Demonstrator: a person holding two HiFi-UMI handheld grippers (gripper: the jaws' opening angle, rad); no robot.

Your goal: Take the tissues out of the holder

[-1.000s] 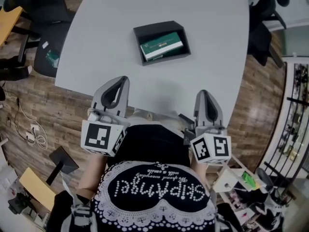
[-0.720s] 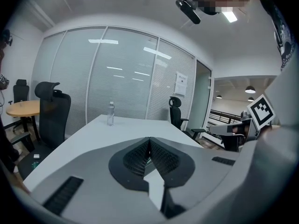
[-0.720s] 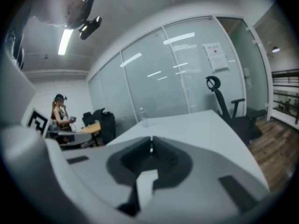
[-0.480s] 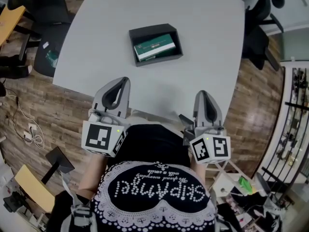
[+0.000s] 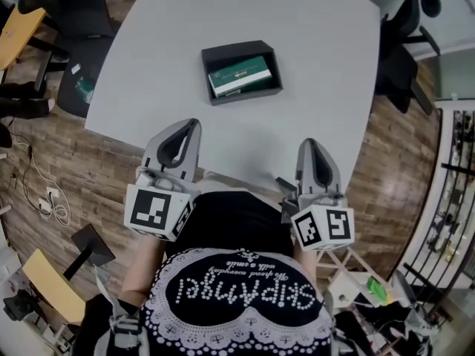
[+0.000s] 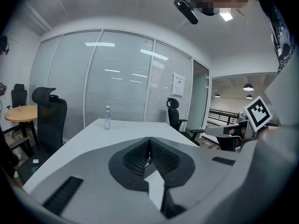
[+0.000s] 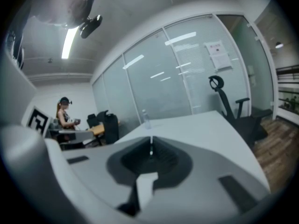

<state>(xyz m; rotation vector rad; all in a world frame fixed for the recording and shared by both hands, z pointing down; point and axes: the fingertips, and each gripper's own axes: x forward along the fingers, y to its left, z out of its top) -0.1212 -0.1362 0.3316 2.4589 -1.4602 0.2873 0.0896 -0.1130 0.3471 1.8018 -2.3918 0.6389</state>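
Both the left tongs (image 5: 185,127) and the right tongs (image 5: 311,145) are clenched on nothing, jaws pressed together, and they hang at the near edge of the counter (image 5: 319,43), close to the person's body. The holder (image 5: 239,48), a shallow dark tray, lies well ahead of both, between their two lines and a little nearer the left one. The tissues (image 5: 239,75), a green and white pack, lie flat inside it. The first risk I see is a reach made with the jaws clamped: they would only prod the pack or knock the tray away across the smooth top. The pack seems to fill most of the tray, so a jaw coming down beside it could land on the wall instead and lift or tip the holder along with the tissues. The tray looks light and loose, so pulling with one tongs while the other does not steady the rim would probably drag everything toward the edge. The soft wrapper may also slip from a shallow pinch, or crumple under a hard one
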